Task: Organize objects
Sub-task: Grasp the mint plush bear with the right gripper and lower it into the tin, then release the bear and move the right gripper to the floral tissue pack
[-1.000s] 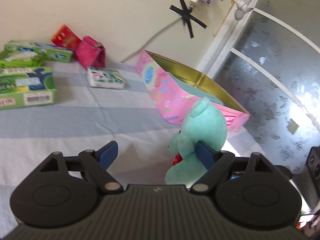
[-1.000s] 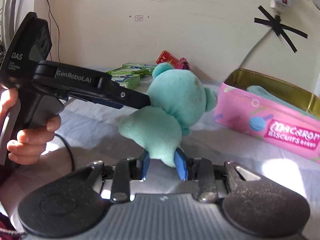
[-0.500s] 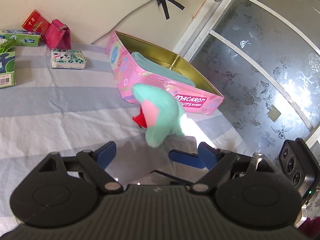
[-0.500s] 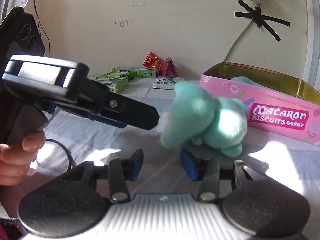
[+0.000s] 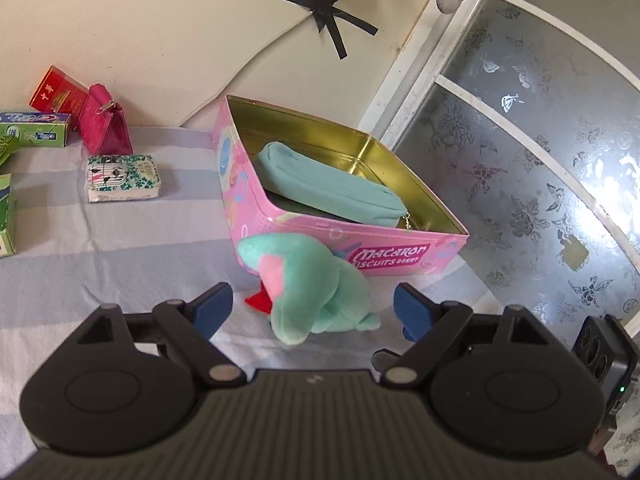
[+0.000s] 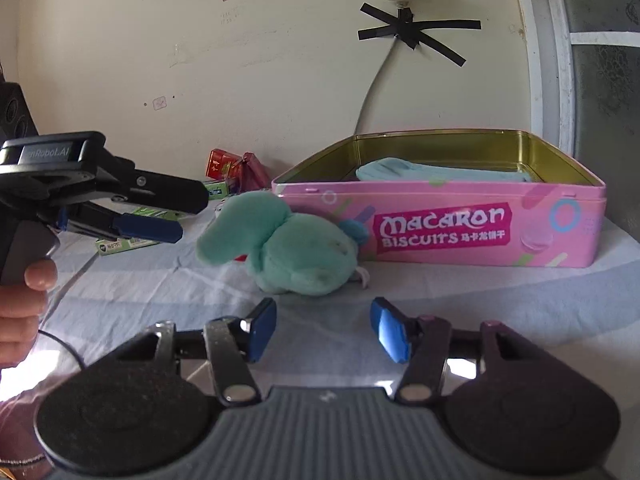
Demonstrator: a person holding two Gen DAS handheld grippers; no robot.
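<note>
We found the teal plush toy (image 5: 312, 288) lying on its side on the striped cloth (image 5: 120, 248), touching the near wall of the pink tin (image 5: 400, 256), not inside it. The left gripper (image 5: 313, 306) stood wide open with the toy between its pads but gripped nothing; the right gripper (image 6: 323, 328) was likewise spread wide, just short of the toy, and empty. We judged the step in hand to be taking up the toy for stowing in the tin, where a light blue pouch (image 5: 332, 188) already lay. The next move, in our view, called for one gripper to close on the soft body, lift it clear of the rim and set it down beside the pouch. The tin's front read "Macaron Biscuits", followed by small characters we could not make out. The left gripper's body carried part of "GenRobot.AI" in the right wrist view. Green boxes (image 5: 36, 134), a red pack (image 5: 56, 92), a magenta purse (image 5: 105, 120) and a patterned box (image 5: 122, 178) sat toward the cloth's far left; their print was illegible.
</note>
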